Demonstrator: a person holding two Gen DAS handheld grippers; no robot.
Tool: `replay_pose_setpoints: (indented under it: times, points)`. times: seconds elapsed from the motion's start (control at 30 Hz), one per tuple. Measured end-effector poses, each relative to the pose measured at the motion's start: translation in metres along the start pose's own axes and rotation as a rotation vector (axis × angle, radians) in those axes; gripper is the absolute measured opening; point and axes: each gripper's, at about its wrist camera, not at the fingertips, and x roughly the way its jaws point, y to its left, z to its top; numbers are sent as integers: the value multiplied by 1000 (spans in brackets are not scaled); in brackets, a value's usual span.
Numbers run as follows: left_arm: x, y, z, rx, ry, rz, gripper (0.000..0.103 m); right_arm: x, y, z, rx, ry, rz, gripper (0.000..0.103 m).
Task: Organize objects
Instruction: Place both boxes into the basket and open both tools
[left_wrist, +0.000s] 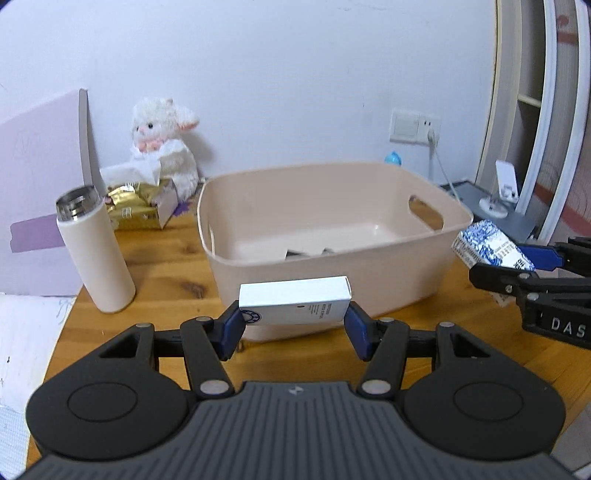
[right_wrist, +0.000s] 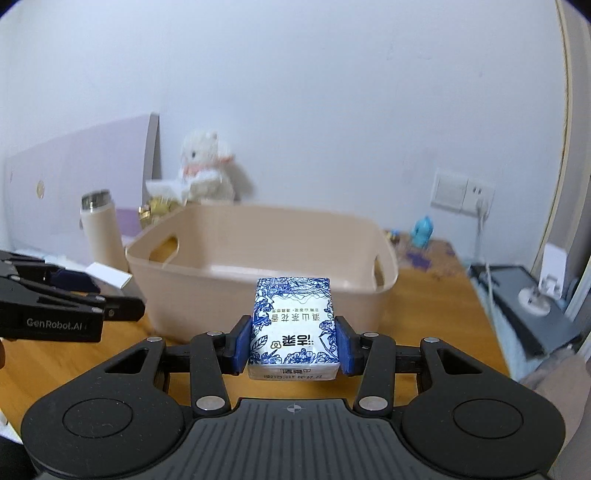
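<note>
The white box (left_wrist: 294, 305) is clamped crosswise in the left gripper (left_wrist: 294, 325), the tissue pack (right_wrist: 293, 325) in the right gripper (right_wrist: 293, 345); the bin (left_wrist: 373, 284) lies just ahead of both, mid-table.

Beige bin (left_wrist: 332, 258), white box (left_wrist: 293, 301), blue-floral tissue pack (right_wrist: 293, 325), seemingly gold bag (left_wrist: 133, 206).

1. A dark item (left_wrist: 308, 252) in the bin (left_wrist: 369, 273) is mostly hidden by the near wall.
2. The plush (right_wrist: 207, 166) is blurred.
3. The gold pack (right_wrist: 157, 212) is partly hidden behind the bin.
</note>
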Motion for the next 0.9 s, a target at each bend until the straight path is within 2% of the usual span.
replay_pose_setpoints:
  times: [0.3, 0.47, 0.67, 0.9]
  points:
    - [-15, 1, 46, 12, -87, 20, 60, -12, -8, 45, -4, -100, -37, 43]
    - [-3, -1, 74, 22, -105, 40, 60, 0, -13, 64, 4, -108, -58, 43]
    - [33, -5, 91, 31, -67, 76, 60, 28, -19, 76, 10, -89, -83, 43]
    - [87, -8, 95, 56, 43, 108, 60, 67, -26, 70, 15, -40, -99, 43]
